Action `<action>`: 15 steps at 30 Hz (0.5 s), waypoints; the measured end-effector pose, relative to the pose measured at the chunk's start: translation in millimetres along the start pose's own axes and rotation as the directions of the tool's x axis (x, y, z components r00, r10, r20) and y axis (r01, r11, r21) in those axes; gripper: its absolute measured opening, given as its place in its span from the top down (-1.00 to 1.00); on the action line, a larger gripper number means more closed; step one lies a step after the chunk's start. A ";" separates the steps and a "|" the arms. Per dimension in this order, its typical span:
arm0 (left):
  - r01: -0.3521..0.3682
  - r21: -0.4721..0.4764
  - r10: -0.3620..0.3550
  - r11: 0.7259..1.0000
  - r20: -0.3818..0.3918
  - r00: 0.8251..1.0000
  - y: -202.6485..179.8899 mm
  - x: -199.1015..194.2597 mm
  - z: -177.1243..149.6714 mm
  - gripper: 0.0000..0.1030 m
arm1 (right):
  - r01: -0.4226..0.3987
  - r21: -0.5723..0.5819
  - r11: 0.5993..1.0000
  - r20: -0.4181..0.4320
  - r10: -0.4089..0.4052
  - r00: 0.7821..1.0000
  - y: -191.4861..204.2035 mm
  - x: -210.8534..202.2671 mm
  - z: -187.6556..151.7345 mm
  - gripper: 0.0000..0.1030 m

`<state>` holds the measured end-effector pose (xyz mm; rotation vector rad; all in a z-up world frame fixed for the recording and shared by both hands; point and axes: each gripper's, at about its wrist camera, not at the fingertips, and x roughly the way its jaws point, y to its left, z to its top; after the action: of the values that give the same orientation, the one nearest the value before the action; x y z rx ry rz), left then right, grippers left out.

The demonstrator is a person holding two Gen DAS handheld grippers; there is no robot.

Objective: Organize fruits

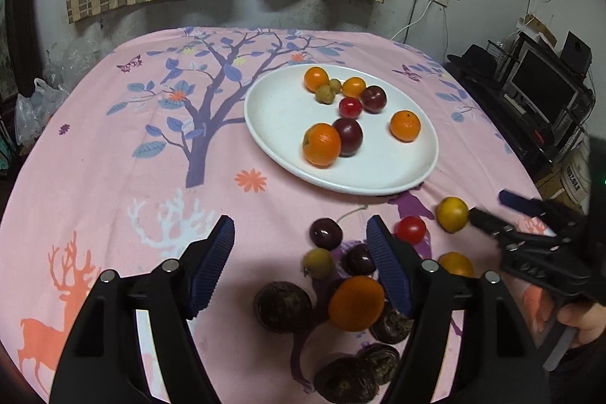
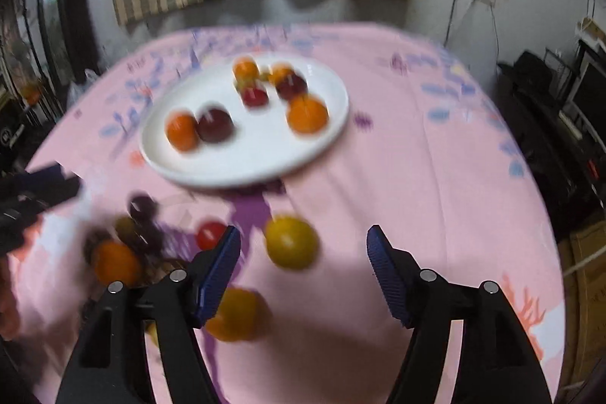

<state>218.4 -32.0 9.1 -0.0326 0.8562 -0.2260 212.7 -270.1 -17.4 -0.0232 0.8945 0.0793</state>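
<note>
Left tongs (image 1: 301,237) apart over loose fruit, right tongs (image 2: 303,245) apart, both empty

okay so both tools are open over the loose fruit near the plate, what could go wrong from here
1. The loose fruit are round and crowded: closing the left tool near the dark plum could nudge its neighbours and set them rolling on the tablecloth.
2. The right tool sits close to the yellow-orange fruit; a misjudged close may push it away.
3. The white plate already holds eight fruits; a dropped one could knock others.
</note>
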 end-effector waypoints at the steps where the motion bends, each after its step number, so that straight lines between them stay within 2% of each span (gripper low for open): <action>1: -0.002 0.006 0.002 1.000 0.001 1.000 -1.0 -1.6 -1.7 -0.36 | -0.007 0.002 1.000 -0.022 0.007 1.000 0.4 7.1 -3.0 -0.36; 3: -0.006 0.018 0.006 1.000 0.004 1.000 -2.0 -4.6 -5.1 -0.36 | -0.022 -0.010 1.000 -0.045 0.021 0.999 7.0 18.7 -6.4 -0.34; 4: -0.006 0.020 0.005 1.000 0.003 1.000 -1.9 -5.1 -6.0 -0.36 | -0.018 -0.015 1.000 -0.047 0.017 0.999 9.6 23.4 -6.0 -0.25; 5: -0.006 0.020 0.006 1.000 0.001 1.000 -1.4 -5.2 -7.2 -0.36 | -0.015 -0.017 1.000 -0.054 0.014 0.998 12.0 29.4 -5.0 0.05; 7: -0.004 0.017 0.004 1.000 -0.001 1.000 0.5 -4.1 -8.9 -0.36 | -0.059 0.003 0.998 -0.085 0.059 0.995 12.5 39.0 -4.4 0.32; 11: -0.003 0.006 0.003 1.000 -0.010 1.000 6.1 1.0 -11.4 -0.36 | -0.074 0.024 0.997 -0.052 0.075 0.996 14.3 38.0 0.6 0.35; 13: 0.006 -0.006 -0.006 1.000 -0.011 1.000 11.4 4.1 -12.1 -0.37 | -0.122 0.047 0.991 -0.028 0.124 0.992 13.7 31.2 5.7 0.36; 15: 0.002 -0.007 -0.002 1.000 -0.015 1.000 14.6 9.2 -11.7 -0.37 | -0.150 0.052 0.987 0.008 0.150 0.989 15.6 25.0 19.2 0.46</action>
<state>218.1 -19.0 -7.1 -0.0383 0.8715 -0.2252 241.9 -252.0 -24.7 0.0931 0.8927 0.1960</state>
